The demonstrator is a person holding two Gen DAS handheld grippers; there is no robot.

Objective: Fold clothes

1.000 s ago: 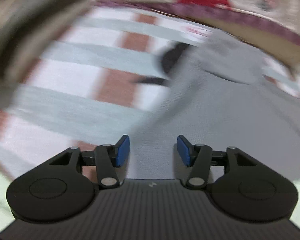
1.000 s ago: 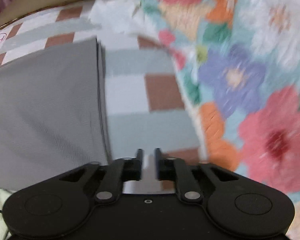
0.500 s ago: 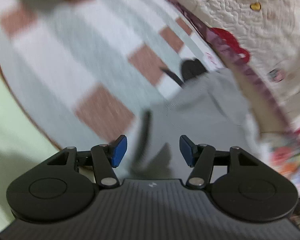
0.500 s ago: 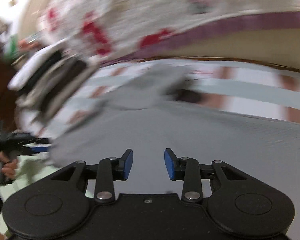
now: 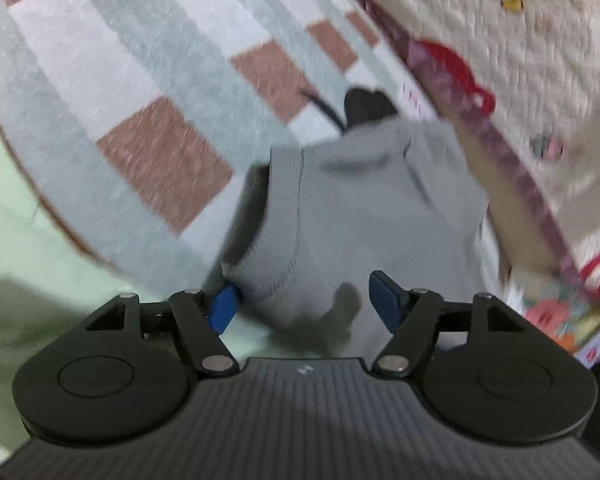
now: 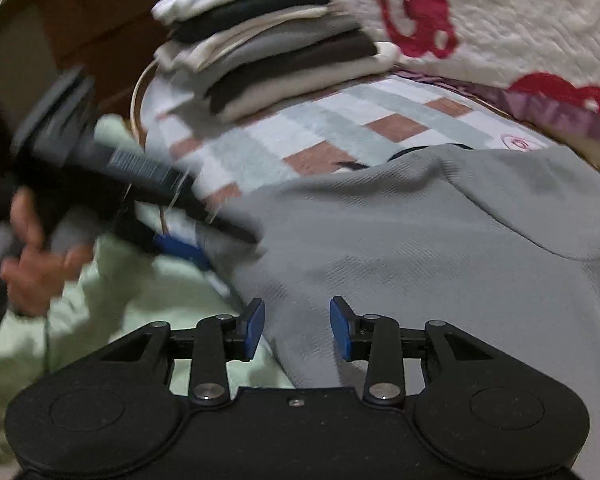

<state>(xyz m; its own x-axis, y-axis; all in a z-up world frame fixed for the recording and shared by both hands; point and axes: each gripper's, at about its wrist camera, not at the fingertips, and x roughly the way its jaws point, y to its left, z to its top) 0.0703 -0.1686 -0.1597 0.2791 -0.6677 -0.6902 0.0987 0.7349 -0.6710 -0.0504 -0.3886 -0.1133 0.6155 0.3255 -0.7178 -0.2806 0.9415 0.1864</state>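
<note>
Showing only in the right view, folded clothes (image 6: 268, 40) lie far ahead; both grippers, left gripper (image 5: 304, 304) and right gripper (image 6: 297, 328), spread open over the grey garment (image 6: 420, 248).

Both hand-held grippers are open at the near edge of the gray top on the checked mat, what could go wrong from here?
1. The left hand-held gripper straddles a bunched edge of the gray top; closing may catch only one layer, so the fold comes out crooked.
2. The right hand-held gripper sits at the hem where it meets the pale green sheet; it might pinch that sheet too.
</note>
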